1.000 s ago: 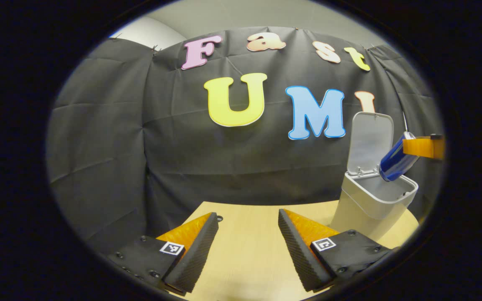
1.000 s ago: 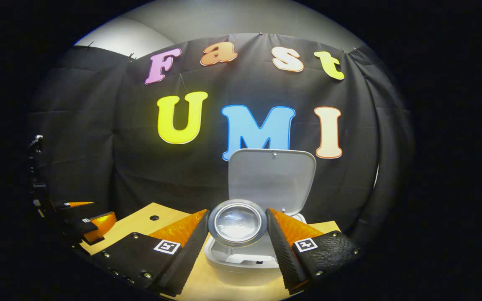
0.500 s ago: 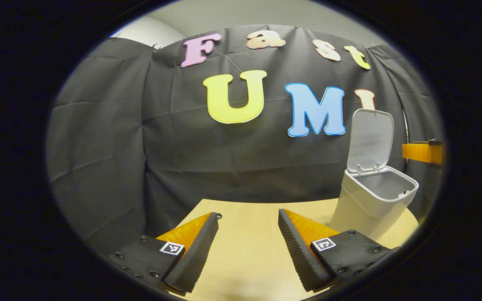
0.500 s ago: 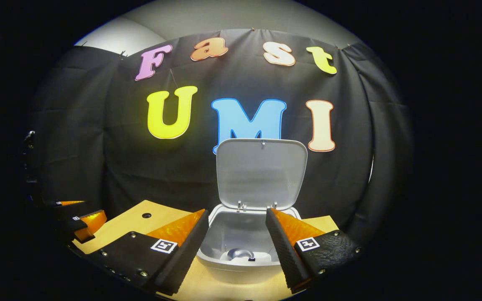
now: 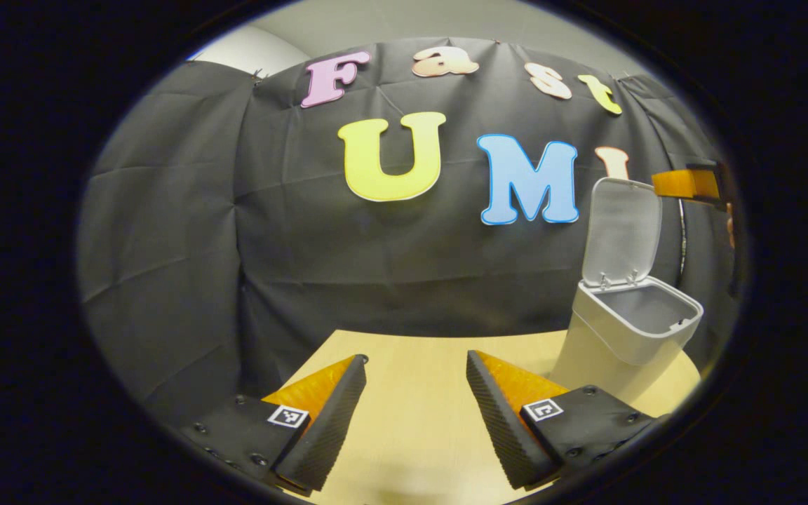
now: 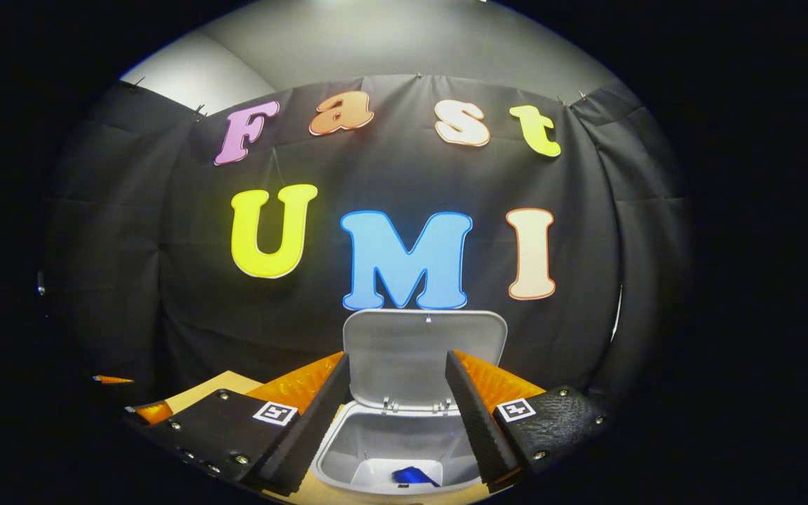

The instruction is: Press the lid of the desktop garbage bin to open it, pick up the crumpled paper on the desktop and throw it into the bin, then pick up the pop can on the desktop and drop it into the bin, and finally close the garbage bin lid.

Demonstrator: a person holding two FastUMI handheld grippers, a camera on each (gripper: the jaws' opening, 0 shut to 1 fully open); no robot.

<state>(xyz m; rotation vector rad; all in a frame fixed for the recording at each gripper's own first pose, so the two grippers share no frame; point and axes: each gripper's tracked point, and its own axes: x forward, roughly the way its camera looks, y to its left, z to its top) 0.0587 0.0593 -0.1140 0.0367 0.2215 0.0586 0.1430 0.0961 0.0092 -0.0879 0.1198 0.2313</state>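
The blue pop can (image 6: 411, 476) is seen inside the grey plastic bin (image 6: 348, 456); right tongs (image 6: 395, 414) are held wide above its upright lid (image 6: 423, 354), presumably for closing; left tongs (image 5: 414, 414) wide over the wooden bench (image 5: 418, 435).

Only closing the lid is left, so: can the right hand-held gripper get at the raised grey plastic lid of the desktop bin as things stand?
Probably yes. The right hand-held gripper hangs open above the open bin, the upright grey plastic lid just ahead between its fingers, with nothing in between.

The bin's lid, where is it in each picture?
Left gripper view: the lid stands open at the right, above the bin.
Right gripper view: the lid stands low in the middle, between the right gripper's fingers.
Shared landmark: the wooden table.
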